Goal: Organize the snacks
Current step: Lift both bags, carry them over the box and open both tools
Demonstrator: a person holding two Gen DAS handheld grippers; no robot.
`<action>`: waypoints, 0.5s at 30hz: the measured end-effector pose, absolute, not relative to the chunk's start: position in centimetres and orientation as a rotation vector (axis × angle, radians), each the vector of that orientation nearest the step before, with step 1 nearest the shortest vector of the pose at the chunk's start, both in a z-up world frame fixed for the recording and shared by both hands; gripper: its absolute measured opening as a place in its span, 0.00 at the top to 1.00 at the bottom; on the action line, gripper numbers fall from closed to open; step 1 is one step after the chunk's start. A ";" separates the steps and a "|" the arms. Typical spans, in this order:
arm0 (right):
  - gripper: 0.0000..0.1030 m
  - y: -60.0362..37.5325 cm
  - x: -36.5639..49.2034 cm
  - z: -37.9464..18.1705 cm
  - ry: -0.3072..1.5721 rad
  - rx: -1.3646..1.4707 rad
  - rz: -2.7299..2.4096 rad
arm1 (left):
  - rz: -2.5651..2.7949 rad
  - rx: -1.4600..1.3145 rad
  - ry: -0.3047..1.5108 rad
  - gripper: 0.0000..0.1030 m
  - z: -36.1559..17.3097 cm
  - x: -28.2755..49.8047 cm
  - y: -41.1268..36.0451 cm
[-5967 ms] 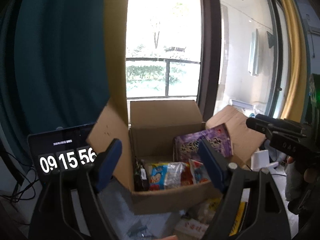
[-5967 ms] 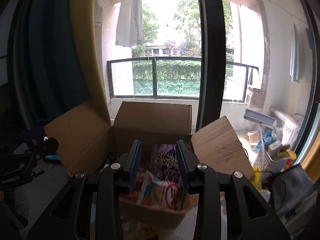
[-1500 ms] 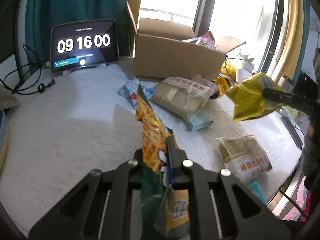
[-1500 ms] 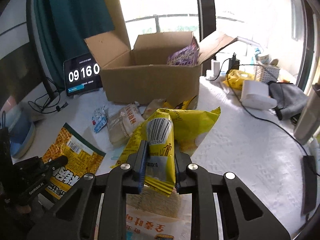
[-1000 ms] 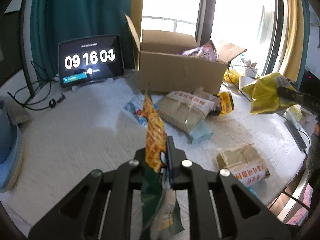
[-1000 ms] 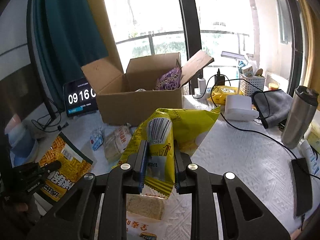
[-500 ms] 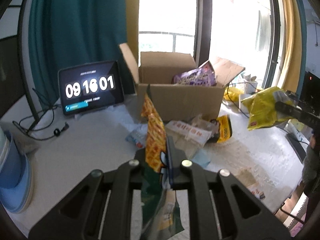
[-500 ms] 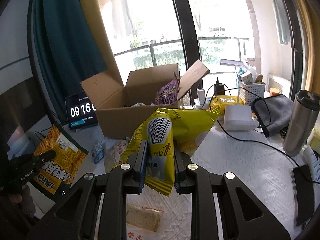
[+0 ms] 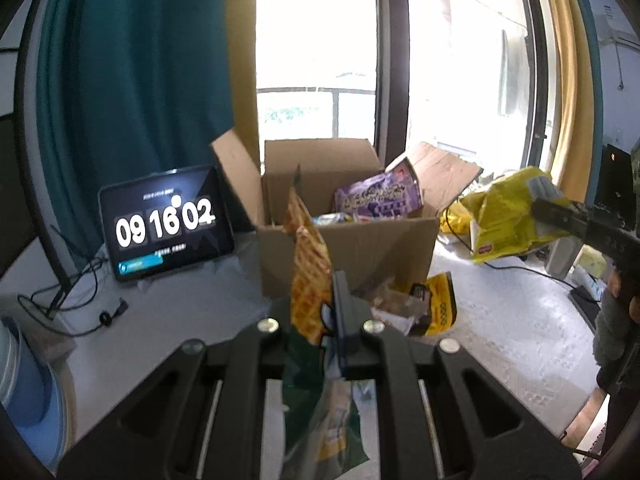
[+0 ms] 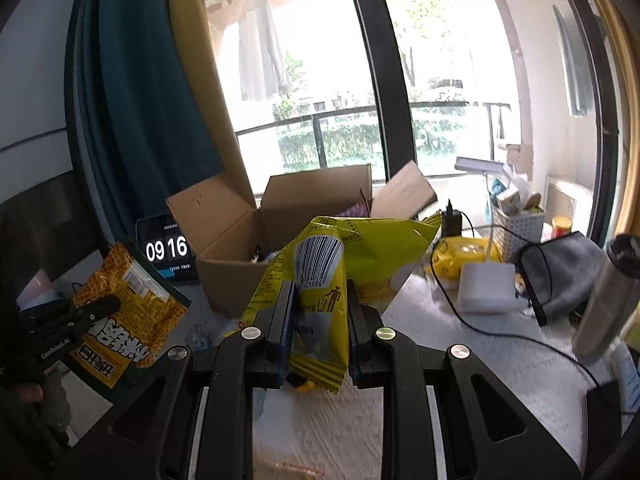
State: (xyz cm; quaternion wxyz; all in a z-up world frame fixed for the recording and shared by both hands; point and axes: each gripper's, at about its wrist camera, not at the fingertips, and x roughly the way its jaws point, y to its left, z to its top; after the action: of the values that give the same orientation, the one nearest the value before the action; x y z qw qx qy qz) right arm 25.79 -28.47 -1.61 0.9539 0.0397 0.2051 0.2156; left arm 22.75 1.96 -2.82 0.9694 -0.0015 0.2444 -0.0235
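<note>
Left gripper [image 9: 320, 312] clenches an orange waffle-print snack bag [image 9: 310, 280]; right gripper [image 10: 316, 316] grips a yellow crinkled bag [image 10: 340, 264], both raised to clear the open brown cardboard box [image 9: 352, 240].

The table [image 9: 500, 320] carried a white textured covering. Directly on it stood an open cardboard box [image 9: 348, 248], a tablet clock [image 9: 166, 224] to its left, loose snack packets [image 9: 424, 306] at the box's front, a white adapter [image 10: 486, 286], a grey cloth [image 10: 560, 276], a steel flask [image 10: 608, 296] and a white basket [image 10: 516, 224].
</note>
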 end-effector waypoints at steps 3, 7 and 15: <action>0.77 -27.9 26.6 -1.1 0.398 0.068 0.450 | -0.054 0.011 0.468 0.89 -1.9 23.6 1.8; 0.77 -27.1 27.7 -0.2 0.366 0.051 0.472 | -0.055 0.035 0.420 0.89 -0.3 24.9 1.7; 0.77 -25.6 30.6 1.8 0.308 0.024 0.500 | -0.051 0.047 0.347 0.89 2.4 28.0 2.0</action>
State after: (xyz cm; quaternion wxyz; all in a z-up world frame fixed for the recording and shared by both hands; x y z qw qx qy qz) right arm 30.55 -25.56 1.76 0.9571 0.0119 0.1517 0.2466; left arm 27.99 2.05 2.39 0.9844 0.0233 0.1725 -0.0251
